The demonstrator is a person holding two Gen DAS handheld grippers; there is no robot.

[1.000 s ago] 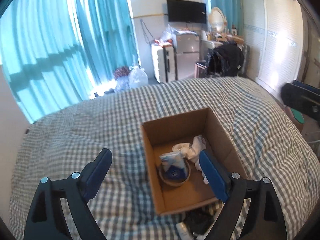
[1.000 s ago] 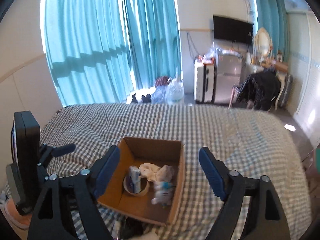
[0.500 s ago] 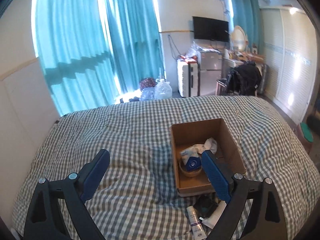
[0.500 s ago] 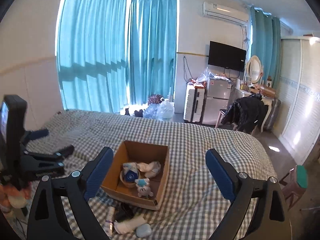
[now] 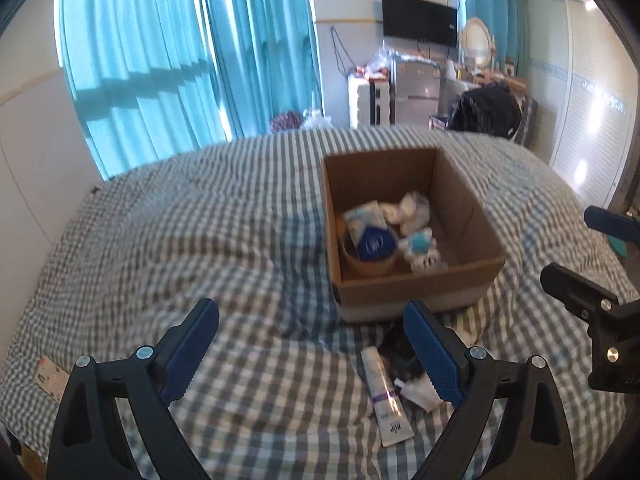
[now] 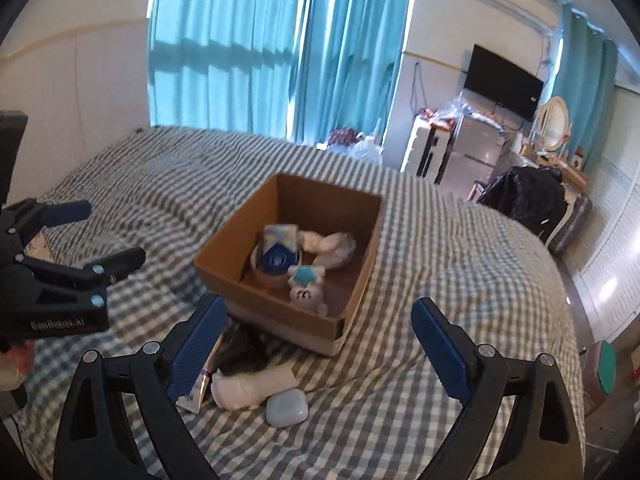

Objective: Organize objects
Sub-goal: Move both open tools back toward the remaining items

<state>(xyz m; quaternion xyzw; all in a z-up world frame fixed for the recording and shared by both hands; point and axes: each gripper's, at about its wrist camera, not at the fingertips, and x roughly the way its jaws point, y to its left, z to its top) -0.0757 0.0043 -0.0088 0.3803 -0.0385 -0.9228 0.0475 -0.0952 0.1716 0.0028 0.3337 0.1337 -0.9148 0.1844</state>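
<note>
Two handheld grippers, matte black plastic frames with triangular cut-outs and silver screw heads at pivots. Left gripper (image 5: 310,344) and right gripper (image 6: 318,338): flat blue ribbed pads (image 6: 440,354) on each finger. White lettering printed on left gripper's black body.

Sunlit teal curtains (image 6: 280,40); checked bed (image 6: 440,280)

Left wrist view: looks forward and down along its fingers over the checked bed (image 5: 200,240), cardboard box (image 5: 416,284) close ahead, right of centre.
Right wrist view: same downward tilt, box (image 6: 280,312) near, from its other side.
Shared: box, bed, curtains (image 5: 180,60), television (image 6: 504,80).
</note>
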